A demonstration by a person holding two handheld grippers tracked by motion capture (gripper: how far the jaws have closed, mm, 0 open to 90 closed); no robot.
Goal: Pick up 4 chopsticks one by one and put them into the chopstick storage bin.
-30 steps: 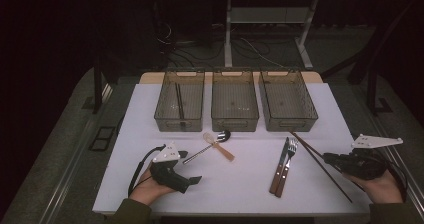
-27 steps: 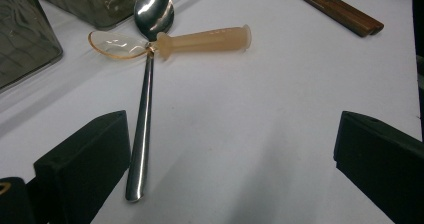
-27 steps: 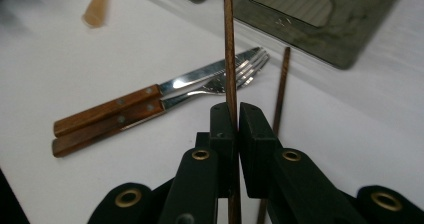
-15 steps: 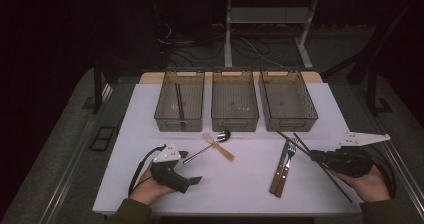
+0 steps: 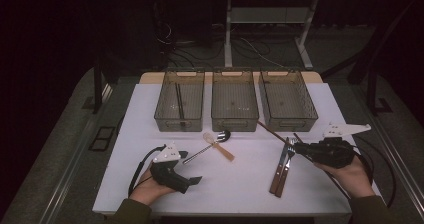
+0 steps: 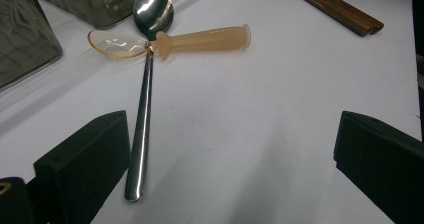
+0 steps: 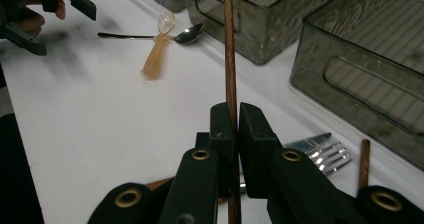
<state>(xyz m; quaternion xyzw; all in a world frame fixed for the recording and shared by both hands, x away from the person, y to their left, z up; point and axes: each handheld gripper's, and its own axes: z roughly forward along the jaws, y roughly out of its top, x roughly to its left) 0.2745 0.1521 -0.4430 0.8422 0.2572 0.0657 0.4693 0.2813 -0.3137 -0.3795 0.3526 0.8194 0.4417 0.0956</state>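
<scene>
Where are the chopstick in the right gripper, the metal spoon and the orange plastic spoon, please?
chopstick (image 7: 230, 49), right gripper view, mid-shaft above the jaws.
metal spoon (image 6: 153, 8), left gripper view, its bowl.
orange plastic spoon (image 6: 205, 38), left gripper view, its handle.

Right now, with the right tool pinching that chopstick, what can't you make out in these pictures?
- Chopstick: its far tip is cut off by the top edge of the right gripper view; its near end is hidden behind the right tool.
- Second chopstick: its lower part is hidden by that tool.
- Left bin: the dark stick inside is too small to identify in the high view.

3 bins (image 5: 235, 101) behind, spoons (image 5: 216, 141) left of forks (image 5: 283, 165)
</scene>
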